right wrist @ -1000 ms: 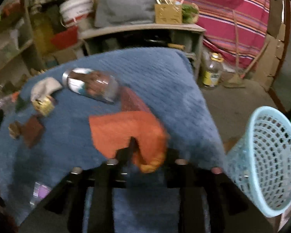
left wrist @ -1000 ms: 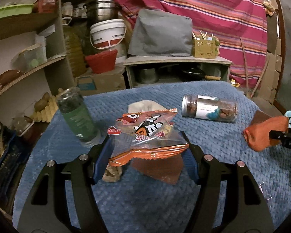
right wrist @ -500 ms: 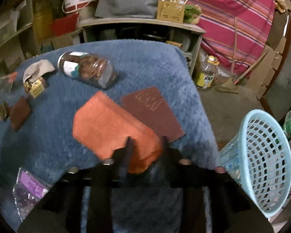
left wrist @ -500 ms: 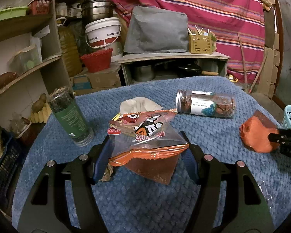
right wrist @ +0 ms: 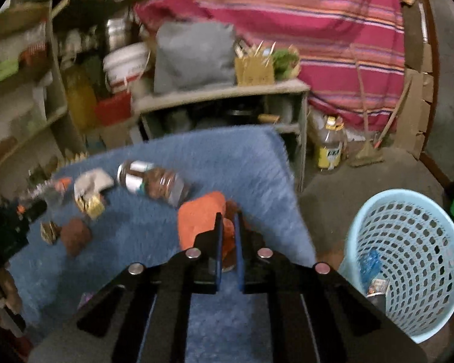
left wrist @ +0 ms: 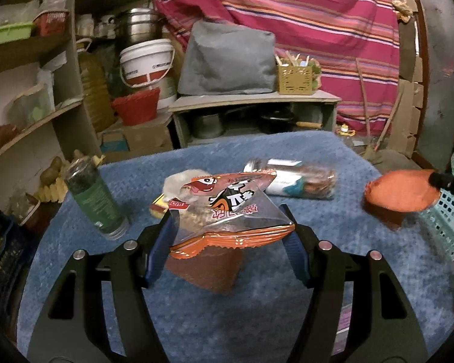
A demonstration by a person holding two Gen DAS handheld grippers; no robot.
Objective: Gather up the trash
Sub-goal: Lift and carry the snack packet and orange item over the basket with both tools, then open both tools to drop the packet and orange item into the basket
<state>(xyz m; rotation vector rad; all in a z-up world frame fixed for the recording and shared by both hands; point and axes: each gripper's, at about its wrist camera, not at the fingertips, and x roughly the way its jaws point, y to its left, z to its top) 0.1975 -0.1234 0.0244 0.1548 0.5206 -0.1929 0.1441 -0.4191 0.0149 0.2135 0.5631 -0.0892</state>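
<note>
My left gripper (left wrist: pixel 227 236) is shut on a clear and orange snack bag (left wrist: pixel 227 208) and holds it above the blue table cover (left wrist: pixel 196 317). A brown paper square (left wrist: pixel 208 269) lies under the bag. My right gripper (right wrist: pixel 228 227) is shut on an orange wrapper (right wrist: pixel 196 220), which also shows at the right of the left wrist view (left wrist: pixel 402 193), lifted over the table's right edge. A light blue mesh basket (right wrist: pixel 408 260) stands on the floor to the right, with a few scraps inside.
A jar (left wrist: pixel 290 178) lies on its side mid-table. A green bottle (left wrist: pixel 95 199) stands at the left. Crumpled tissue (right wrist: pixel 90 181) and small wrappers (right wrist: pixel 75 236) lie on the cover. Shelves (left wrist: pixel 30 115) at left, a low cabinet (left wrist: pixel 254 106) behind.
My right gripper has lifted the orange wrapper off the table and swung it toward the basket side. My left gripper still holds the snack bag, raised slightly.
</note>
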